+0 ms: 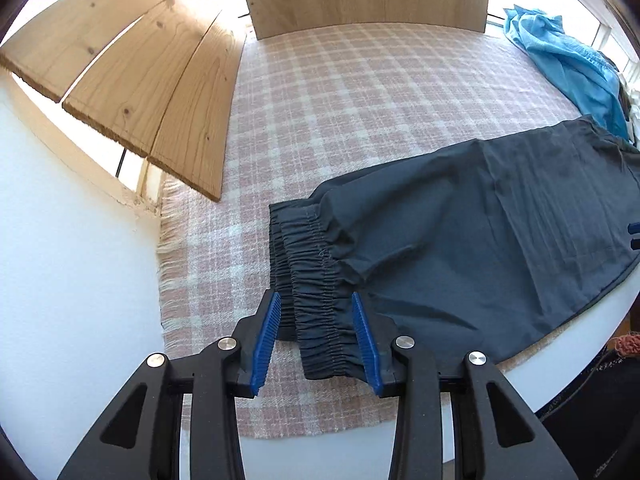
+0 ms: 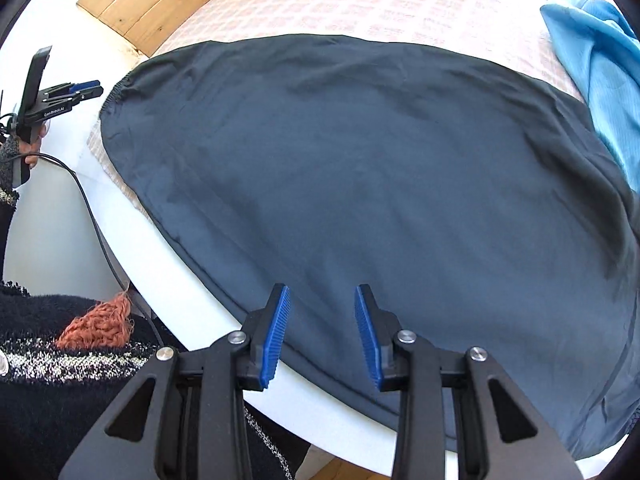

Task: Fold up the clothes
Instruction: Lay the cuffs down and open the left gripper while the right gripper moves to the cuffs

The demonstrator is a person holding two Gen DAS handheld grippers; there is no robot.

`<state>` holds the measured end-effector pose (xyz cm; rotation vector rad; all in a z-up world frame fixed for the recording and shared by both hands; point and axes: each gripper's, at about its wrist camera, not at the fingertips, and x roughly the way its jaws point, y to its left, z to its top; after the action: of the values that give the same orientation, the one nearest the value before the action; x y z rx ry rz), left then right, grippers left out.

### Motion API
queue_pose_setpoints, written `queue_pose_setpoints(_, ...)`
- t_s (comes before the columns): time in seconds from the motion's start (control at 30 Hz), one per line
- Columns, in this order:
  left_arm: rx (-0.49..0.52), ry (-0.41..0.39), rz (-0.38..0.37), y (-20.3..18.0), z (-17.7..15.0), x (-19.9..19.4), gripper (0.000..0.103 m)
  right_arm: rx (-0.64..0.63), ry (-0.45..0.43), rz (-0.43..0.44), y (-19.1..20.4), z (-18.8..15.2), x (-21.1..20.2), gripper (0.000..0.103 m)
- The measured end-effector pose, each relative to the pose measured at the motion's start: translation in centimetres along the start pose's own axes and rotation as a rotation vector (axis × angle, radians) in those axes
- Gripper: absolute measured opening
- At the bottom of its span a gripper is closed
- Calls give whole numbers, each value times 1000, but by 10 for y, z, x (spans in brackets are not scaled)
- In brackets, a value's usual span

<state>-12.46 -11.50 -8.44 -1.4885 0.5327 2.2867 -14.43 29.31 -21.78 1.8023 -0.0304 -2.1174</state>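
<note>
Dark trousers [image 1: 460, 216] are lying flat across a checked cloth [image 1: 340, 92] that is covering the white bench [image 1: 80, 240], with the legs stacked one upon the other and the elastic cuffs [image 1: 316, 292] pointing to the left. A blue garment [image 1: 568, 60] is lying bunched at the far right, touching the trousers' waist end. Wooden boards [image 1: 140, 80] are leaning at the far left.

The left hand-held gripper [image 1: 316, 336] is standing open astride the near cuff, its blue pads on either side of the gathered elastic and not pressing it. The right hand-held gripper [image 2: 322, 334] is likewise standing open over the near hem of the wide end of the trousers [image 2: 360, 184], with fabric below the gap but nothing pinched.

The cloth is appearing thin, light and limp, so it is likely to sag and slide when lifted. The gathered cuffs are offering the firmest purchase, being thick and ribbed. At the wide end, the seamed near edge is the sounder hold, since both layers must be caught together or the fold is apt to separate.
</note>
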Motion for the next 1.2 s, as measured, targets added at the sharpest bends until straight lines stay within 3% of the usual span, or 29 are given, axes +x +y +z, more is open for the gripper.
queue_pose_setpoints(0.13, 55, 78, 91, 4, 4, 37, 38, -32, 47, 5, 49, -7, 11, 34)
queue_pose_setpoints(0.2, 27, 148, 127, 19, -5, 54, 38, -42, 33, -2, 56, -2, 14, 34)
queue_pose_setpoints(0.3, -38, 128, 61, 34, -7, 51, 38, -28, 20, 7, 63, 8, 17, 34)
queue_pose_setpoints(0.57, -20, 102, 4, 34, 7, 66, 38, -55, -23, 12, 87, 22, 14, 34)
queue_pose_setpoints(0.63, -18, 86, -8, 34, 13, 65, 30, -51, -26, 16, 86, 20, 13, 34)
queue_pose_setpoints(0.67, -7, 76, -4, 33, 16, 63, 20, -49, -28, 13, 85, 17, 7, 34)
queue_pose_setpoints(0.8, 28, 16, 7, 31, 28, 50, 18, -38, -40, 24, 74, 6, -16, 34)
queue_pose_setpoints(0.97, 25, 65, -8, 37, 29, 67, 18, -81, -70, 43, 84, 23, -31, 34)
queue_pose_setpoints(1.07, 11, 30, -52, 40, 32, 59, 22, -121, -92, 51, 101, 42, -35, 34)
queue_pose_setpoints(1.2, 102, 83, -13, 26, 33, 76, 16, -175, -107, 61, 123, 64, -32, 34)
